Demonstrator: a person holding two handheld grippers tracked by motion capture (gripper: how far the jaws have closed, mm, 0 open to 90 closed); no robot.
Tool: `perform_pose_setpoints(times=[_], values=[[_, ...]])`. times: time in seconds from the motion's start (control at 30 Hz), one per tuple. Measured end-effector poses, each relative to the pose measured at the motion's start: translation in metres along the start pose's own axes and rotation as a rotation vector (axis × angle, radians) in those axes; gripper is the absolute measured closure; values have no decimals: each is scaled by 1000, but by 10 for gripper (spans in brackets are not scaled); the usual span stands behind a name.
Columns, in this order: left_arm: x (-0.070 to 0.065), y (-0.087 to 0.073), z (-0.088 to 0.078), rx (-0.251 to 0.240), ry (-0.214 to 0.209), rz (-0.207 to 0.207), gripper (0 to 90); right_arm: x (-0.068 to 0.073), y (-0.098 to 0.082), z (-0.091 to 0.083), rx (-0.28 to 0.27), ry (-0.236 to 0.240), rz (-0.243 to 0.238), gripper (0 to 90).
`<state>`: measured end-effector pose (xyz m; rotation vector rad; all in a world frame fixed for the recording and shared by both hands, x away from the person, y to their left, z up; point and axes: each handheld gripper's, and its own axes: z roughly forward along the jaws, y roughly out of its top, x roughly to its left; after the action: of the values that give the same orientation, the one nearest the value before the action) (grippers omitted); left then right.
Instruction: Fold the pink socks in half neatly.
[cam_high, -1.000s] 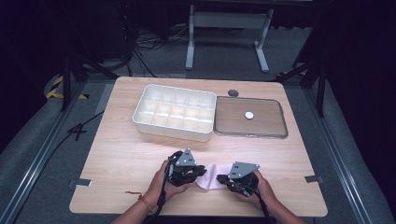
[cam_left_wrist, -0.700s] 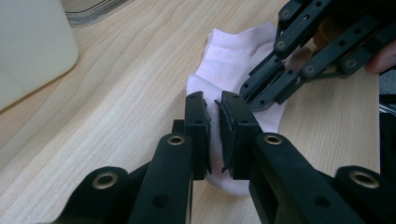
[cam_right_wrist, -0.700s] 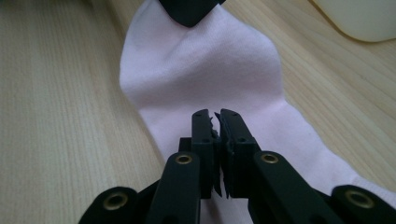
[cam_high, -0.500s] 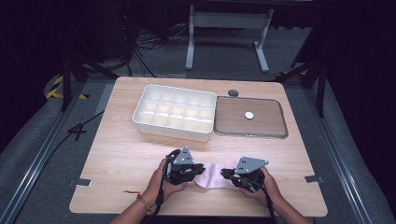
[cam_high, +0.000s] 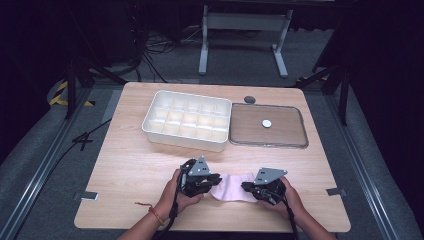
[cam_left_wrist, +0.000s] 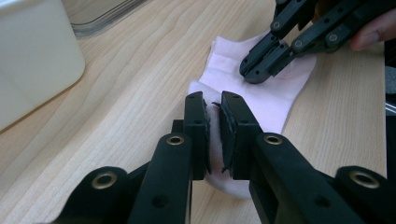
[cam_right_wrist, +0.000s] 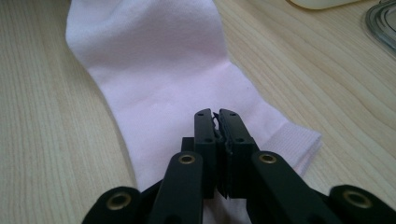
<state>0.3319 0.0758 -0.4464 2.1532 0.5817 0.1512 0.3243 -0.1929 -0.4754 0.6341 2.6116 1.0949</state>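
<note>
Pink sock (cam_high: 234, 187) is laid flat on the bench (cam_high: 130, 165) near its front edge, between both hands. One end is pinched in the left gripper (cam_left_wrist: 214, 122) jaws. Right gripper (cam_right_wrist: 216, 122) jaws are clamped together, tips resting on the sock's other end.

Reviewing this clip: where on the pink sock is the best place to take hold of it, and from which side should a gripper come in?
Probably the two ends. The pink sock lies flat and limp on the table, so a mid-body pinch would only bunch it. The left gripper is already shut on a fold at its end, coming in low from the side. The right gripper looks shut over the fabric near the ribbed cuff; that thicker edge suits a low approach.
</note>
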Motion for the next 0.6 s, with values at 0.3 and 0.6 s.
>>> perform_pose_setpoints(times=[0.3, 0.6], values=[[-4, 14, 6, -15, -6, 40, 817, 3, 3, 4, -6, -4, -10, 870], [-3, 14, 1, -30, 5, 34, 828, -4, 6, -17, -77, -12, 6, 847]])
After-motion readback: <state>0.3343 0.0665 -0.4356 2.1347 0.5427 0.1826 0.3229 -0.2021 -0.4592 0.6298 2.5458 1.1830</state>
